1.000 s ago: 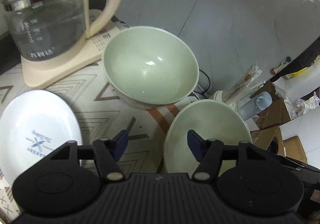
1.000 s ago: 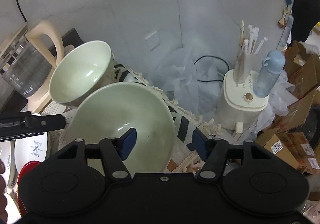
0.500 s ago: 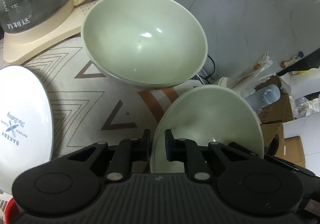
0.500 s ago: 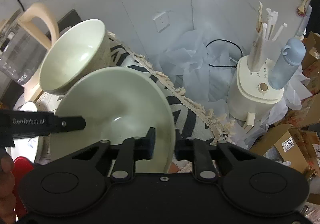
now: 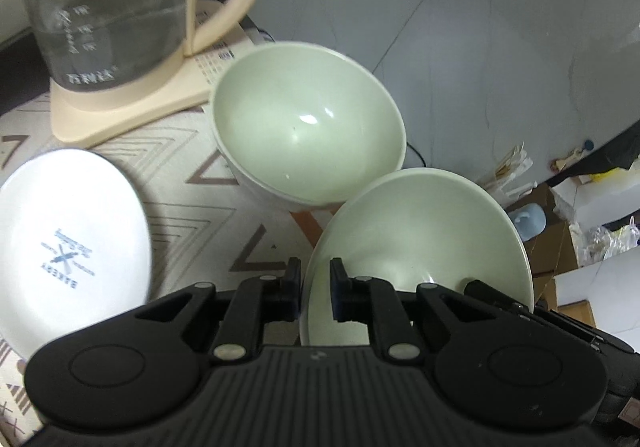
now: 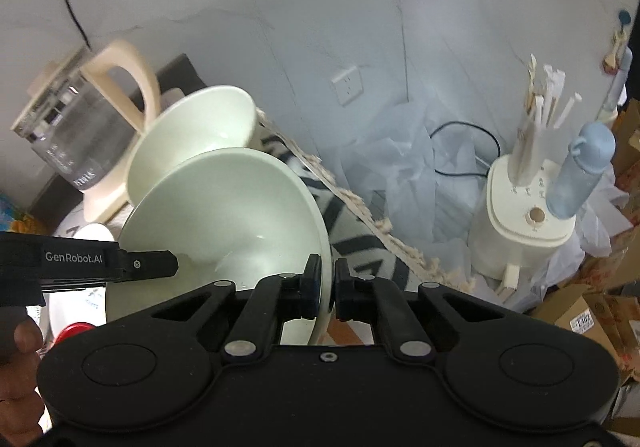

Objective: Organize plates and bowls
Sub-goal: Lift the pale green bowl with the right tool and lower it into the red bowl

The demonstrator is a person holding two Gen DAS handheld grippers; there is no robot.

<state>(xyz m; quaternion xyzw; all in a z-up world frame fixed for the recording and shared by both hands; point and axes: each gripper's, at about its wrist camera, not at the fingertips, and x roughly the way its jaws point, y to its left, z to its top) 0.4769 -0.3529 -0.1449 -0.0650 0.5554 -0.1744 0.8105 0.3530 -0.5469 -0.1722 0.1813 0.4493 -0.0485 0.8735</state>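
Two pale green bowls stand on a patterned cloth. The near bowl (image 5: 420, 231) (image 6: 224, 215) is tilted and held from both sides. My left gripper (image 5: 314, 283) is shut on its left rim and shows as a black bar (image 6: 172, 265) in the right wrist view. My right gripper (image 6: 326, 283) is closing tight on the right rim, which is pinched between its pads. The far bowl (image 5: 308, 135) (image 6: 192, 135) sits upright just behind, its rim close to the near bowl. A white plate (image 5: 72, 239) with blue print lies to the left.
A glass kettle (image 5: 108, 7) on a cream base stands behind the far bowl. The fringed cloth edge (image 6: 360, 203) drops off at the right. Beyond it stand a cream appliance (image 6: 524, 219), a blue bottle (image 6: 580, 171) and cardboard boxes. A red plate (image 6: 76, 329) shows under the left gripper.
Both grippers went from open to shut, each on the near bowl's rim. The left wrist view pushed in toward the bowls and then drew back.
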